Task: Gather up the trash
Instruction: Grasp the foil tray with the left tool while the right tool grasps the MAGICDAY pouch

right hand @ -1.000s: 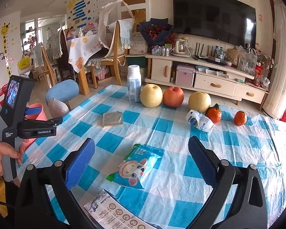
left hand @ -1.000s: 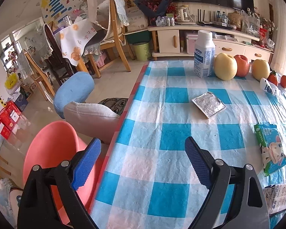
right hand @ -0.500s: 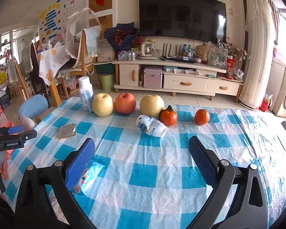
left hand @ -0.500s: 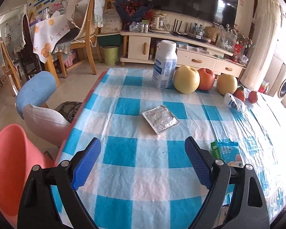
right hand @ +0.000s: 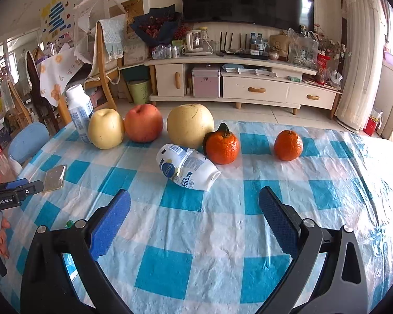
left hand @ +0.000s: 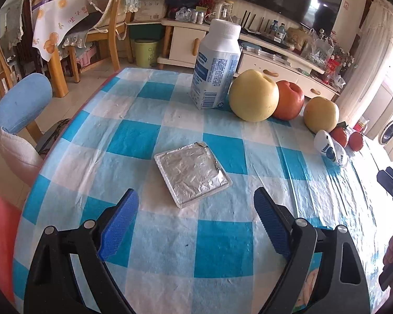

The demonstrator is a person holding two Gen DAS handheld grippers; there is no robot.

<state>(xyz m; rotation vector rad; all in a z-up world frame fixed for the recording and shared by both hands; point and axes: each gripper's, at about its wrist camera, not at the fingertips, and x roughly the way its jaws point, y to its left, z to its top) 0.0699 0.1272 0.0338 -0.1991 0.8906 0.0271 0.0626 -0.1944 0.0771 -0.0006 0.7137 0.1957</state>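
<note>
The counter [left hand: 149,136], spread with a blue-and-white checked cloth, is filling more of both views than it was a second ago: both grippers are closing in on their targets. The left gripper [left hand: 196,209] is advancing on the foil tray [left hand: 192,172], which was lying far up the cloth a second ago and is now sitting flat just ahead of the jaws, roughly centred between them. Those jaws are spread wide and carrying nothing. The right gripper [right hand: 195,210] is swinging away from the green wipes packet it was facing a second ago and is now lining up on the crumpled white pouch [right hand: 187,170], which is lying on its side just in front of the leafed orange [right hand: 222,145] and the pale pear [right hand: 190,125]. Its jaws too are gaping and empty. I'd judge two pickups are being prepared at once, nothing yet collected. The upright white bottle [left hand: 216,65] is standing beside the fruit, untouched.
</note>
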